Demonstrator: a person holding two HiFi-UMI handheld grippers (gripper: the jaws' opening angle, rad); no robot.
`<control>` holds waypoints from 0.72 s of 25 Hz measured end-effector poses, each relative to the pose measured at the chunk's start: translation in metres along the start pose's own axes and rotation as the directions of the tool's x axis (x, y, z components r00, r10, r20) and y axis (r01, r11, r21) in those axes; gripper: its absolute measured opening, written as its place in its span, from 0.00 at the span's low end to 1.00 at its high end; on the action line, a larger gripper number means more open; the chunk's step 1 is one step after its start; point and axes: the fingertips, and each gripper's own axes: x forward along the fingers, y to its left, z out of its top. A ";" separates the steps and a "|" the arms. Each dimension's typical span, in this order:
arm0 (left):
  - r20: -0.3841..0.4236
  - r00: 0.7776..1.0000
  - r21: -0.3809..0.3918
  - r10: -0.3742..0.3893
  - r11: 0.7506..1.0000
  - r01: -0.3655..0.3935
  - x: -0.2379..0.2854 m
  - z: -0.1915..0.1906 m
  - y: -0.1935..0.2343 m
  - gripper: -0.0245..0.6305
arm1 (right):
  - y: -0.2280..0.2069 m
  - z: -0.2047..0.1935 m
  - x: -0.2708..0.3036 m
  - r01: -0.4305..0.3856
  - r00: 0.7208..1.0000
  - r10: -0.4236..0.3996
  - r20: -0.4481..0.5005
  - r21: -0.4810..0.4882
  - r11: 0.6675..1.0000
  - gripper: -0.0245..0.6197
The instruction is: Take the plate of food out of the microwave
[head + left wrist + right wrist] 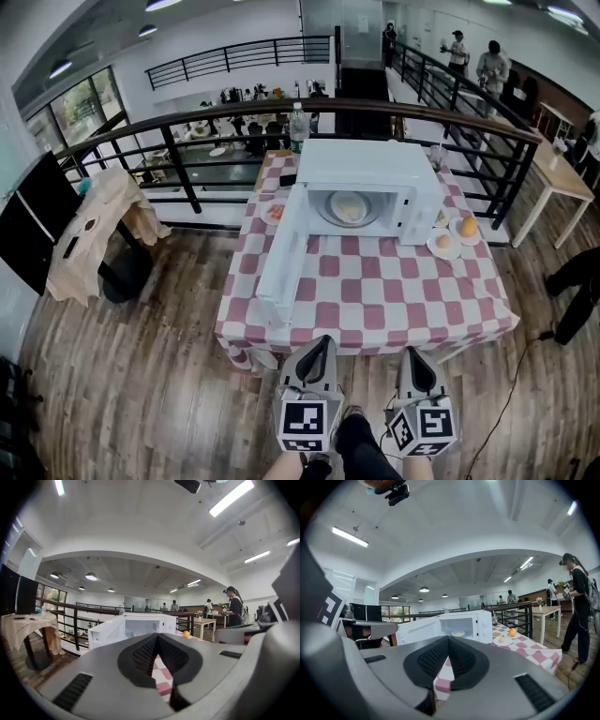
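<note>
White box-shaped microwave oven (373,167) is standing on the red-and-white checked tablecloth (375,292), with its white door (281,255) swinging out wide to the left. Pale round plate of food (349,207) is sitting inside the cavity. Grey left gripper (323,340) and grey right gripper (411,352) are hovering just short of the table's near edge, well apart from the plate. Both are keeping jaws pressed together and gripping nothing.

plate (350,207) in microwave (370,161) | microwave on table (375,291) — bottle (299,127) behind | orange (468,225) right

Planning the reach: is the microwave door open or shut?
Open: the door swings out leftward, and the plate shows inside.
</note>
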 end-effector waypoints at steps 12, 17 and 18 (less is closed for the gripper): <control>-0.011 0.993 -0.022 0.115 0.993 -0.115 0.080 0.013 0.008 0.09 | -0.044 0.021 0.083 -0.112 0.994 0.112 -0.013 0.008 0.994 0.05; -0.017 0.988 -0.040 0.153 0.987 -0.153 0.108 0.015 0.007 0.09 | -0.065 0.029 0.111 -0.138 0.990 0.138 -0.011 0.018 0.990 0.05; -0.018 0.987 -0.039 0.157 0.987 -0.157 0.113 0.016 0.006 0.09 | -0.068 0.029 0.115 -0.144 0.990 0.144 -0.012 0.021 0.989 0.05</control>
